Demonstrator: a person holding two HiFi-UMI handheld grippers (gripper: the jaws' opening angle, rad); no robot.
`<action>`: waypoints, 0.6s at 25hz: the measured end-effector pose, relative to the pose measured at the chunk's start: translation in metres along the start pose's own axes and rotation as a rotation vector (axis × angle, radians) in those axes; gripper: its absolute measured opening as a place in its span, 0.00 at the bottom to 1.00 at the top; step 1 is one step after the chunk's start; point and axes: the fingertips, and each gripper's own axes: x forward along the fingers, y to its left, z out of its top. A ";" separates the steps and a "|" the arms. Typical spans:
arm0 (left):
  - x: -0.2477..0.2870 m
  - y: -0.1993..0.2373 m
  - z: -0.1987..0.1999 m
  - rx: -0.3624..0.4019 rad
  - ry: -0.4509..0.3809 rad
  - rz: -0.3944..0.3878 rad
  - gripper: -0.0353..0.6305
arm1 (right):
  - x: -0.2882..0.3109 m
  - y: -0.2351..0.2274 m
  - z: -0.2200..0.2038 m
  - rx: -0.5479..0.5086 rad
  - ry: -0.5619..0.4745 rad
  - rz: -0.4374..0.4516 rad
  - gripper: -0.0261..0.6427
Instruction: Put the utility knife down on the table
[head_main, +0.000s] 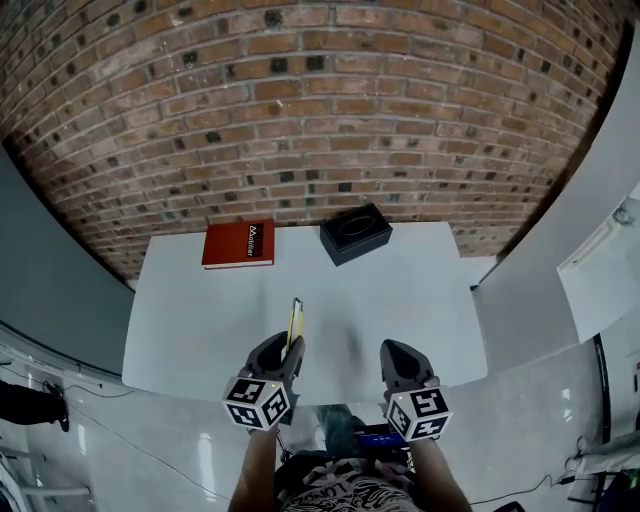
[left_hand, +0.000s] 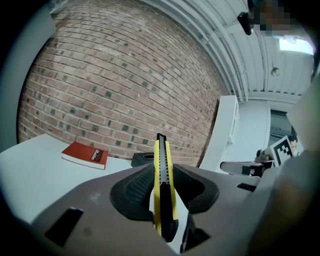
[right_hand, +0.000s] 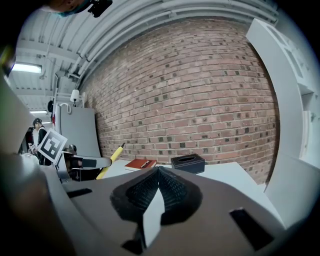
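Observation:
A yellow and black utility knife (head_main: 295, 322) (left_hand: 162, 185) is clamped between the pads of my left gripper (head_main: 288, 350) (left_hand: 162, 190). Its tip points away from me, toward the brick wall, above the near part of the white table (head_main: 200, 310). The right gripper view shows the knife (right_hand: 111, 160) sticking out of the left gripper at the left. My right gripper (head_main: 397, 352) (right_hand: 157, 192) is shut with nothing between its pads, and it hovers over the table's near edge, beside the left one.
A red book (head_main: 240, 243) (left_hand: 85, 154) (right_hand: 140, 163) lies at the table's far left. A black tissue box (head_main: 355, 232) (right_hand: 187, 162) stands at the far middle. A brick wall (head_main: 320, 100) rises behind the table, and a white cabinet (head_main: 600, 270) stands to the right.

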 end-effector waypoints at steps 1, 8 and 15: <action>0.003 0.001 0.000 0.001 0.003 0.000 0.24 | 0.003 -0.001 0.000 -0.001 0.000 0.001 0.04; 0.017 0.010 -0.002 -0.001 0.025 0.008 0.24 | 0.014 -0.014 0.000 0.013 0.008 -0.010 0.04; 0.031 0.016 -0.020 -0.002 0.072 0.015 0.24 | 0.028 -0.023 -0.018 -0.001 0.056 -0.011 0.04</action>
